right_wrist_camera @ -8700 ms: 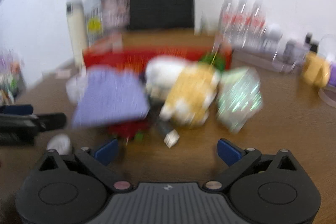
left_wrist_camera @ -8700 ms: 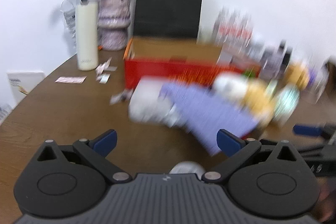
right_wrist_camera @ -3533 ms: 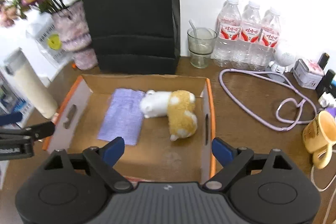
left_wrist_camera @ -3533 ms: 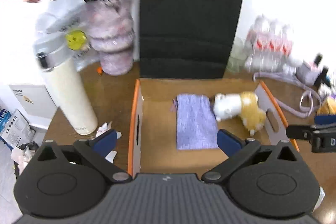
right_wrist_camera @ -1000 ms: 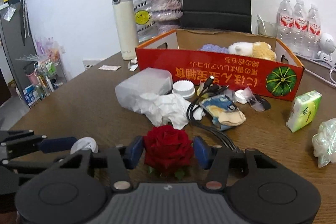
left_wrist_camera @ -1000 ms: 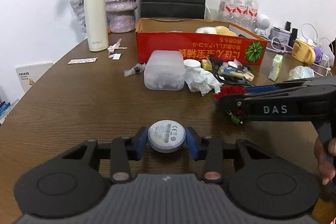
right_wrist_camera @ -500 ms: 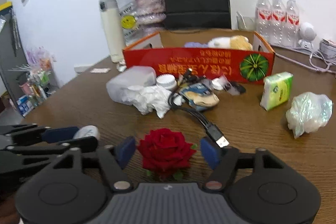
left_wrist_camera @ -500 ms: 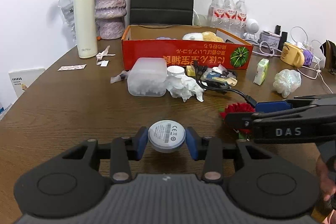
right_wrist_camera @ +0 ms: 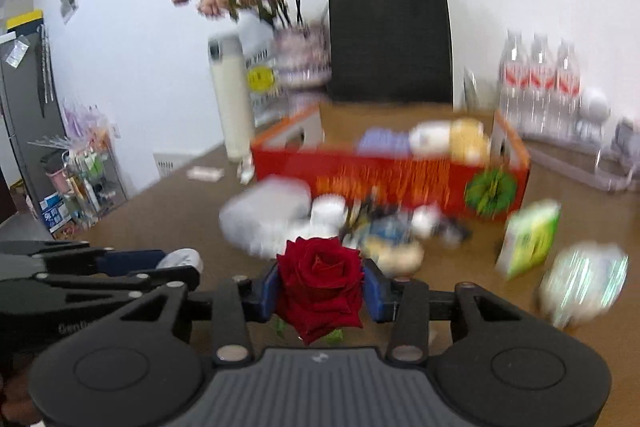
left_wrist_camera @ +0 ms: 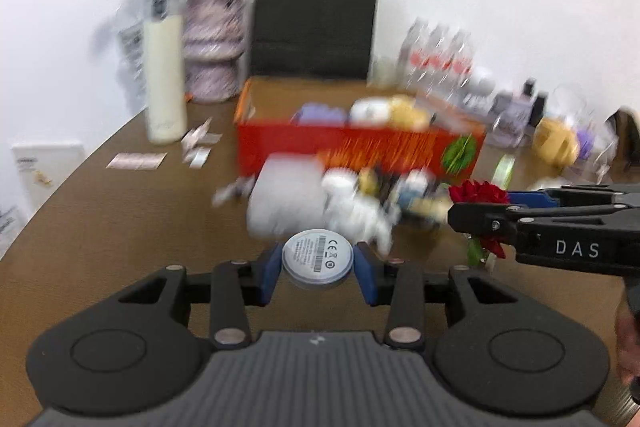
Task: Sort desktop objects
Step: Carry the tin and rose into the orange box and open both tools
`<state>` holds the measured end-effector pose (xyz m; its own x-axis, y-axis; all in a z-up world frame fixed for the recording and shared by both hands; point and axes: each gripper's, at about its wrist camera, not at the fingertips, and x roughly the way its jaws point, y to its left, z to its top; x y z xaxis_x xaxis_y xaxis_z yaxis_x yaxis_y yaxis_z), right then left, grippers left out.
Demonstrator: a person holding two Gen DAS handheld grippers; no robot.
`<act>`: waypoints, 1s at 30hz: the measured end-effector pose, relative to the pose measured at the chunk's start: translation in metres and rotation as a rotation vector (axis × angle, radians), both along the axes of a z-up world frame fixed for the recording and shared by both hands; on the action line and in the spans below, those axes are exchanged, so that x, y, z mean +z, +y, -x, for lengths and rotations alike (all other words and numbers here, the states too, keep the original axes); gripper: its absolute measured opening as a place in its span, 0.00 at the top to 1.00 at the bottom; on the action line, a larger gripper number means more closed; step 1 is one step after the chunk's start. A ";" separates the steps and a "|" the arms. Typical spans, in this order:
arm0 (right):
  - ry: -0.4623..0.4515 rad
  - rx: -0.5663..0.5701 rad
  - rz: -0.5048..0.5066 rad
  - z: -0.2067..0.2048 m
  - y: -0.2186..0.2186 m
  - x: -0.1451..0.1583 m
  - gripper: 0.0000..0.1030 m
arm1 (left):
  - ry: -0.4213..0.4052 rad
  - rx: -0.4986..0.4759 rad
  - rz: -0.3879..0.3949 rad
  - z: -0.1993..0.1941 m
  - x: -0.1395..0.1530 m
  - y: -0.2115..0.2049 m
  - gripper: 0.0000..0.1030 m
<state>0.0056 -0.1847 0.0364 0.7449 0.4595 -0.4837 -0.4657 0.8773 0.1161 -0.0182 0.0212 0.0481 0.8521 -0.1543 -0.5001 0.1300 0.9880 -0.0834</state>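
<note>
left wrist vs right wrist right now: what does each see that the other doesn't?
Only left wrist: the printed label face of the white round disc in the left claw, and a yellow mug far right.

Only right wrist: a wire rack of clutter at left, and the red rose face-on as the right claw closes on it.

Both: red cardboard box, black bag, white flask.

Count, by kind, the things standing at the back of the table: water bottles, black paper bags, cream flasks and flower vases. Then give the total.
Water bottles: 3
Black paper bag: 1
Cream flask: 1
Flower vase: 1
Total: 6
</note>
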 end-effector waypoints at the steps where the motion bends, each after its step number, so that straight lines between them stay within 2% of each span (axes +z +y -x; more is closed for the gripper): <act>1: -0.022 -0.005 0.002 -0.007 -0.002 0.009 0.60 | -0.014 -0.008 0.005 -0.009 0.005 0.000 0.61; 6: -0.055 -0.040 0.001 -0.057 -0.013 0.048 0.60 | -0.074 0.001 -0.012 -0.063 0.031 -0.002 0.61; 9: -0.054 -0.027 0.014 -0.097 -0.012 0.063 0.60 | -0.088 -0.008 -0.006 -0.111 0.050 -0.002 0.61; 12: 0.014 -0.010 0.027 -0.155 -0.008 0.067 0.60 | -0.075 0.023 -0.025 -0.164 0.058 0.001 0.61; 17: 0.155 -0.035 0.139 -0.252 0.009 0.052 0.60 | 0.065 0.101 -0.035 -0.263 0.049 0.010 0.61; 19: 0.213 -0.055 0.160 -0.285 0.013 0.043 0.60 | 0.133 0.143 -0.020 -0.303 0.037 0.014 0.61; 21: 0.284 -0.077 0.173 -0.313 0.016 0.032 0.60 | 0.193 0.161 -0.038 -0.333 0.026 0.014 0.61; 25: 0.409 -0.112 0.232 -0.345 0.020 0.006 0.59 | 0.247 0.122 -0.128 -0.368 0.010 0.004 0.61; 27: 0.431 -0.123 0.275 -0.353 0.024 -0.005 0.56 | 0.264 0.117 -0.190 -0.379 0.001 0.001 0.60; 30: 0.447 -0.122 0.314 -0.358 0.030 -0.017 0.52 | 0.271 0.091 -0.237 -0.383 -0.006 -0.006 0.57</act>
